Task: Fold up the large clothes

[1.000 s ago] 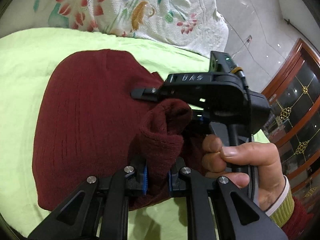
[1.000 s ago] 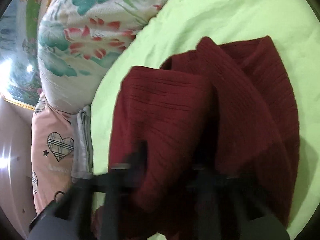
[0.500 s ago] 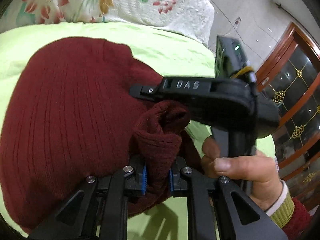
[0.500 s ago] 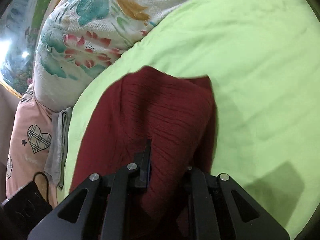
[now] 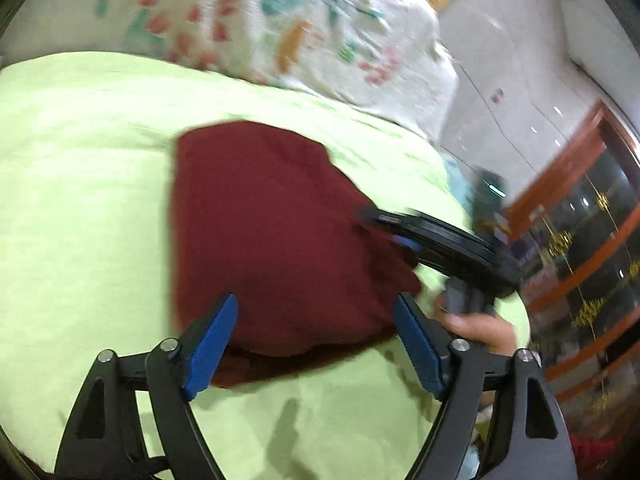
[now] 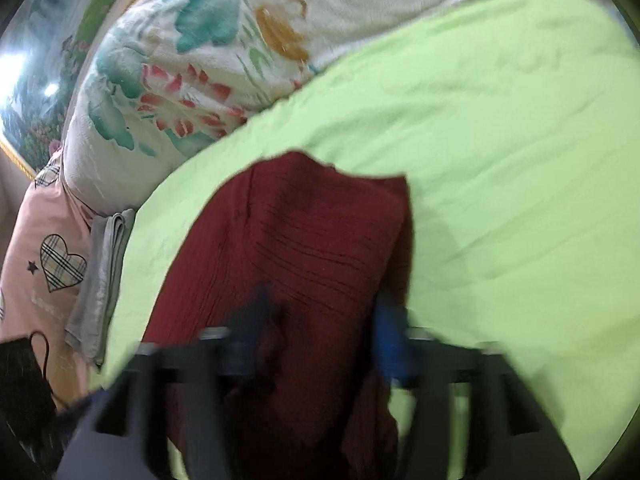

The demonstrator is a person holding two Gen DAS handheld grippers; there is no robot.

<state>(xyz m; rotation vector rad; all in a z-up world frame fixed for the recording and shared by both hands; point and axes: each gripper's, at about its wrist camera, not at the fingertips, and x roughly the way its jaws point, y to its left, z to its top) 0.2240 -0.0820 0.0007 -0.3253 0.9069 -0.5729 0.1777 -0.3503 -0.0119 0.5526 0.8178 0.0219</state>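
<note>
Sweater (image 5: 272, 248), dark red and folded into a compact bundle, lies on the green bed (image 5: 80, 200), below the floral quilt (image 5: 280, 28). Left hand-held gripper (image 5: 316, 344) is spread wide over the sweater's near edge. Right hand-held gripper (image 6: 320, 344) is blurred, apparently spread apart over the sweater.

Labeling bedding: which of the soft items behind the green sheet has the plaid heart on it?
The pink pillow, at the far left of the right wrist view. The white quilt beside it bears teal and red flowers, and the grey folded cloth is plain.
</note>
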